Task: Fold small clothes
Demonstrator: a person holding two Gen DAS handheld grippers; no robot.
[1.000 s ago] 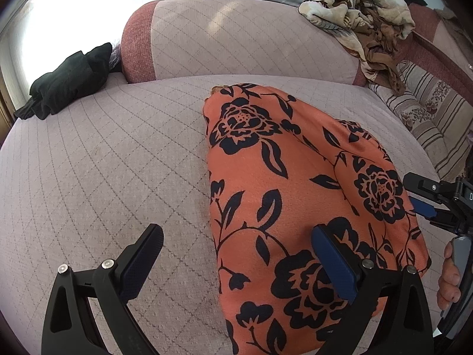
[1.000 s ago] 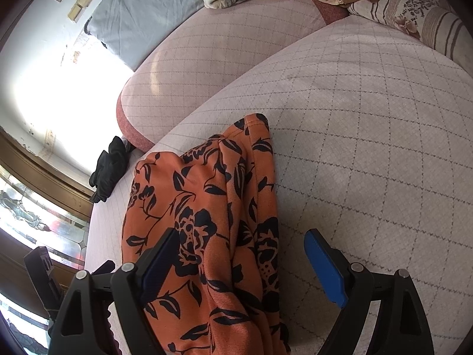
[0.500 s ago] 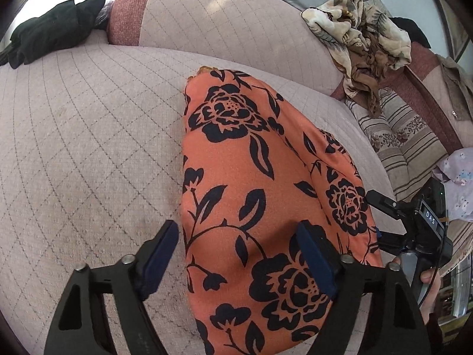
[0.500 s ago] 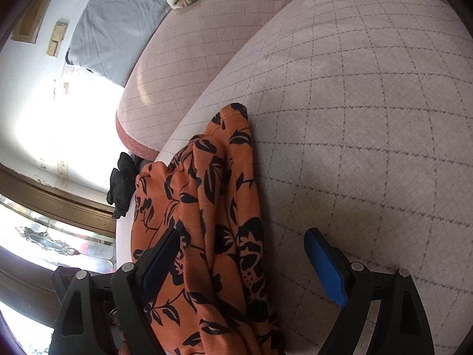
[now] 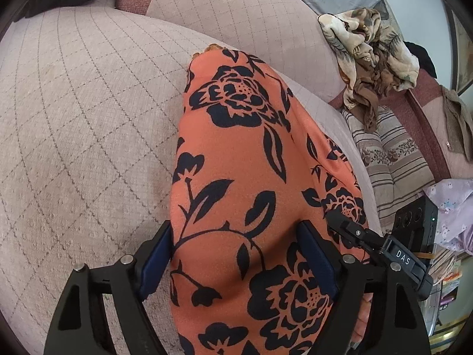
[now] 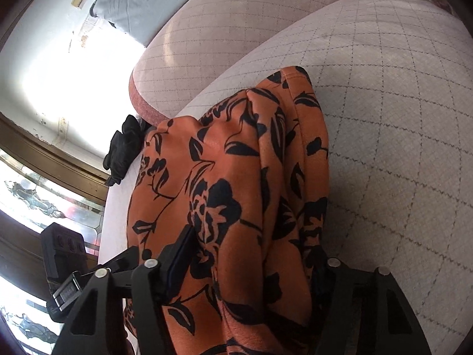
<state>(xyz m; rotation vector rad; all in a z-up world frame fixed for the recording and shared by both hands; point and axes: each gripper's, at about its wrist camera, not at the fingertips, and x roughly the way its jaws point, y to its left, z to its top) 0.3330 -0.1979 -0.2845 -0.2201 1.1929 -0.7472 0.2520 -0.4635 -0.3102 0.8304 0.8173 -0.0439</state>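
Observation:
An orange garment with black flowers (image 5: 236, 153) lies as a long folded strip on the pale quilted sofa seat (image 5: 74, 118). My left gripper (image 5: 236, 245) straddles its near end. One pad touches the strip's left edge, the other rests on top of the cloth, and the jaws are opening slightly. In the right wrist view the same garment (image 6: 236, 177) bulges in folds between the fingers of my right gripper (image 6: 254, 254). Its jaws are closing, the left pad dents the cloth and the right pad is hidden under it. The right gripper's black finger (image 5: 348, 227) shows at the garment's right edge.
A black garment (image 6: 124, 148) lies at the seat's far corner by the backrest (image 5: 236, 14). A beige patterned cloth heap (image 5: 369, 50) hangs over the backrest, above a striped cushion (image 5: 393, 153). A lilac cloth (image 5: 452, 207) is at the right edge.
Both grippers have sunk onto the garment's near end. The left one rolled and its jaws narrowed. The right one shifted over the cloth and its jaws closed in on the folds.

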